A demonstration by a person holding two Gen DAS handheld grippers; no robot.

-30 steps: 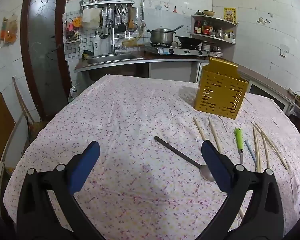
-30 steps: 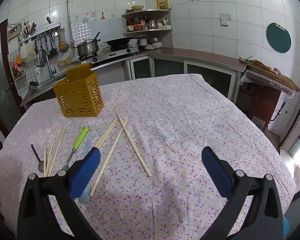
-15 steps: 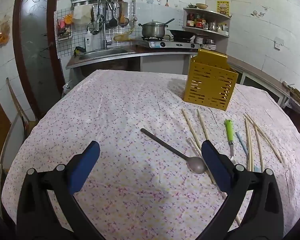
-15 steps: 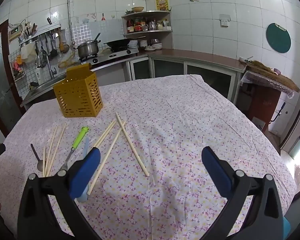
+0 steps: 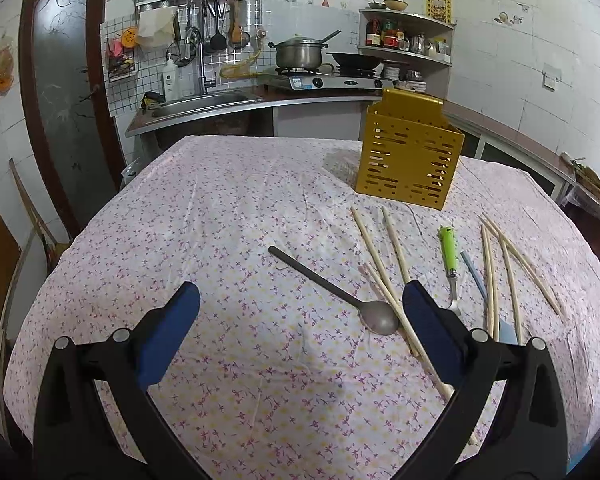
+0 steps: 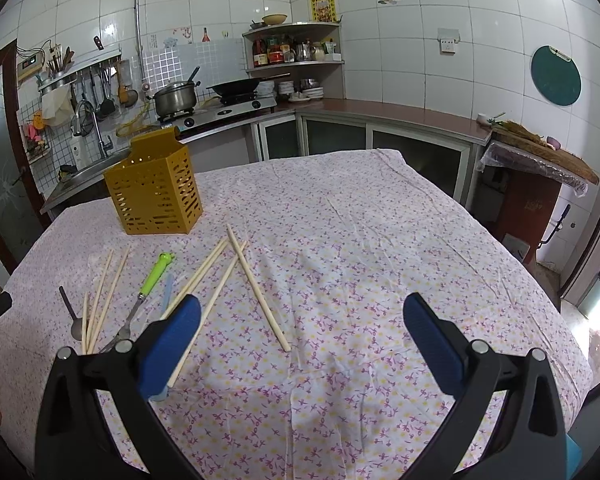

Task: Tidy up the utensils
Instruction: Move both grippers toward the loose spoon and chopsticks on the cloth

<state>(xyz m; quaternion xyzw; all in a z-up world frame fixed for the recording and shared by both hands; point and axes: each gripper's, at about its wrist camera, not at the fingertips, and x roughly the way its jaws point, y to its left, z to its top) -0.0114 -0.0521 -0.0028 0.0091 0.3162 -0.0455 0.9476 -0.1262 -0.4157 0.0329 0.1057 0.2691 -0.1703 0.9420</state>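
Note:
A yellow perforated utensil holder (image 5: 410, 159) stands upright on the flowered tablecloth; it also shows in the right wrist view (image 6: 154, 190). A metal spoon (image 5: 332, 291) lies just ahead of my left gripper (image 5: 300, 320), which is open and empty above the cloth. Several wooden chopsticks (image 5: 384, 264) lie beside the spoon, with a green-handled utensil (image 5: 449, 252) and a pale blue stick (image 5: 473, 274). My right gripper (image 6: 300, 328) is open and empty, with chopsticks (image 6: 256, 284) and the green-handled utensil (image 6: 154, 276) ahead to its left.
The table (image 6: 360, 220) is covered by a pink flowered cloth. A kitchen counter with a sink (image 5: 204, 100), a pot on a stove (image 5: 300, 54) and a corner shelf (image 6: 296, 52) runs behind. A door (image 5: 64, 92) stands at far left.
My left gripper has drawn back and lifted slightly, so the spoon and holder sit farther ahead in view. The right gripper has barely moved. Both stay open.

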